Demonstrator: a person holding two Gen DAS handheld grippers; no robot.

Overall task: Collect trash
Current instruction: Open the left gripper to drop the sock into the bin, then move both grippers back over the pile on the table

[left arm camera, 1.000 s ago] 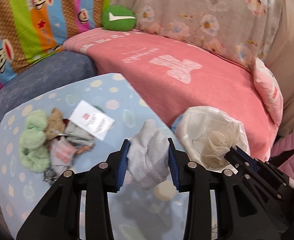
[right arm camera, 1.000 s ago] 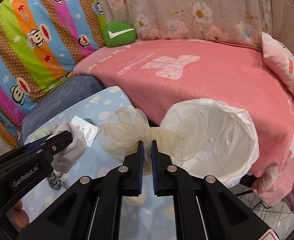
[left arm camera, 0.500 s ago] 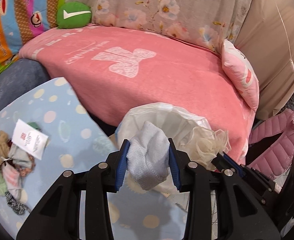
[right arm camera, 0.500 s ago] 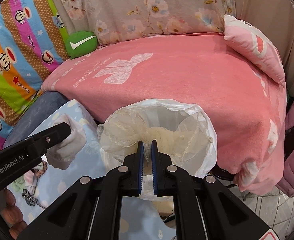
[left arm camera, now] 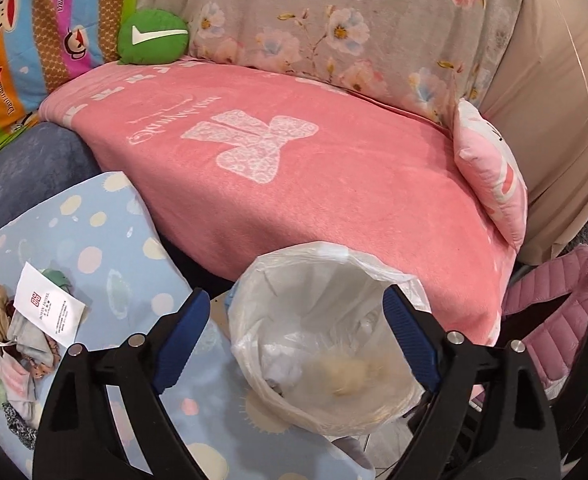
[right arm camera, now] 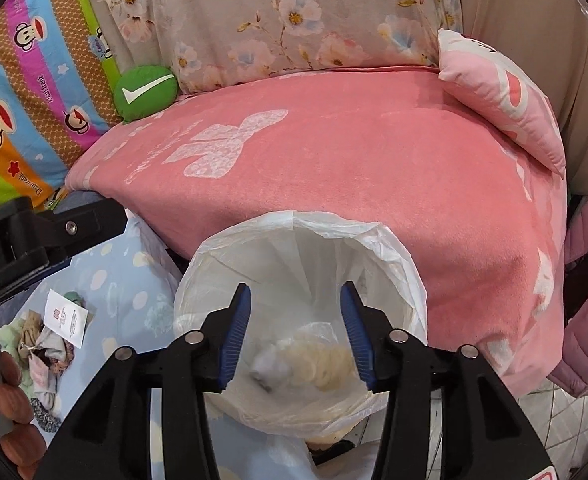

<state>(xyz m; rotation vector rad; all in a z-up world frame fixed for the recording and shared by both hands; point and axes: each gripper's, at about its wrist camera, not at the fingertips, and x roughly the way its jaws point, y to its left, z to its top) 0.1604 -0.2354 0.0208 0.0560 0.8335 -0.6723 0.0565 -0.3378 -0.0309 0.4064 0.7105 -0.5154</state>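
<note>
Left wrist view shows the trash pile [left arm camera: 12, 344] low at the left edge of the frame: a heap of crumpled cloth scraps, a green fuzzy piece and a white printed card [left arm camera: 48, 306], all lying on the blue spotted bench [left arm camera: 106, 240]. That heap sits well to the left of the left gripper [left arm camera: 294, 344], whose jaws stand wide open and hold nothing, spread over the mouth of the white bag-lined bin [left arm camera: 325, 344] at lower centre. A cream gauzy wad and a pale grey scrap lie blurred at the bottom of the bin. From the right wrist view the right gripper [right arm camera: 294, 332] is likewise open and empty, its jaws framing the same bin, with the pile small at the lower left of that frame. The left gripper is the nearer one to the heap, I judge, since the pile lies on its side and the bench edge meets the bin just beside it; the coming reach would be leftward and down across the bench. The heap has no clear long axis, though the card lies tilted on top. Beyond are a pink blanket [left arm camera: 333, 184], a green round cushion [left arm camera: 152, 36] at upper left and a pink pillow [left arm camera: 489, 176] at right.
</note>
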